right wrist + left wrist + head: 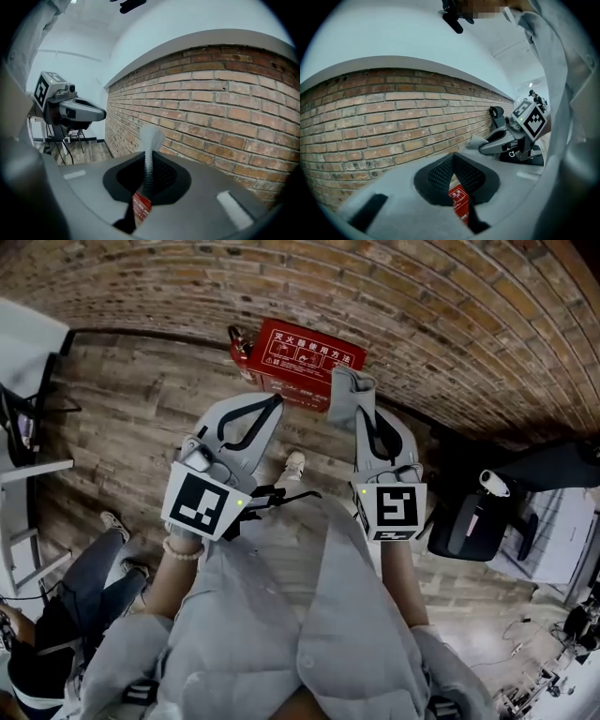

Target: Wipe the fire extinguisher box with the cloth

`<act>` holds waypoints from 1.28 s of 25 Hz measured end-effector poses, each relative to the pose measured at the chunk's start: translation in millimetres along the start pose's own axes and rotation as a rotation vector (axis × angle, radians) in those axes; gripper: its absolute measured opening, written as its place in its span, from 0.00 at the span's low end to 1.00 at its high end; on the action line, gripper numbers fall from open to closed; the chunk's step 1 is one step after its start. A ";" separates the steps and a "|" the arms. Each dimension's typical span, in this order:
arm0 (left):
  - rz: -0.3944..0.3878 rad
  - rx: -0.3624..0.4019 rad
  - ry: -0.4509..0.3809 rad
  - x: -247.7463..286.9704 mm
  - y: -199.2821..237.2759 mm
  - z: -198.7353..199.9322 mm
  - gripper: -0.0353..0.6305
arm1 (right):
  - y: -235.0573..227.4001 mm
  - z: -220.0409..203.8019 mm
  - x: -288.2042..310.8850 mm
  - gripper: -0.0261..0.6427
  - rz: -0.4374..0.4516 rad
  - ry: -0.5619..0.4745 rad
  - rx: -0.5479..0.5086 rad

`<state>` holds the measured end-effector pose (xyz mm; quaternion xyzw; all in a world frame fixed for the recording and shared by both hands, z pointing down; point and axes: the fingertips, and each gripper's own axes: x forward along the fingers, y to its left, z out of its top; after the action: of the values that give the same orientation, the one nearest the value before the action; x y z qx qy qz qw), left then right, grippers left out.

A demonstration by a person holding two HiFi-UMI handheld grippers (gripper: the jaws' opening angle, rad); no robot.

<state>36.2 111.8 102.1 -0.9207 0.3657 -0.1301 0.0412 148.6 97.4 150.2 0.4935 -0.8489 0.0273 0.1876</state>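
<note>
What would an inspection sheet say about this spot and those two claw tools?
Surface: wooden floor.
Job's things: red fire extinguisher box on the floor against the wall; grey cloth.
Clutter: black office chair; another person's legs.
Grippers: left claw shut, empty; right claw shut on the cloth.
Cables: what look like thin leads on the floor, far right.
Surroundings: brick wall.

1. One red fire extinguisher box point(305, 362) is showing.
2. One red fire extinguisher point(238, 343) is sitting beside it.
3. One grey cloth point(349, 390) is showing.
4. Two grippers are showing: left gripper point(267, 409), right gripper point(367, 418).
5. One black chair point(469, 521) is standing nearby.
</note>
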 end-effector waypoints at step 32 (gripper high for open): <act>0.020 -0.099 0.134 62.1 92.6 -82.9 0.05 | -9.3 -48.9 121.3 0.08 0.073 0.125 0.041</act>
<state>-4.1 3.4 179.1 -0.9072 0.3827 -0.1728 -0.0274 117.0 3.6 236.2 0.4631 -0.8523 0.0822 0.2290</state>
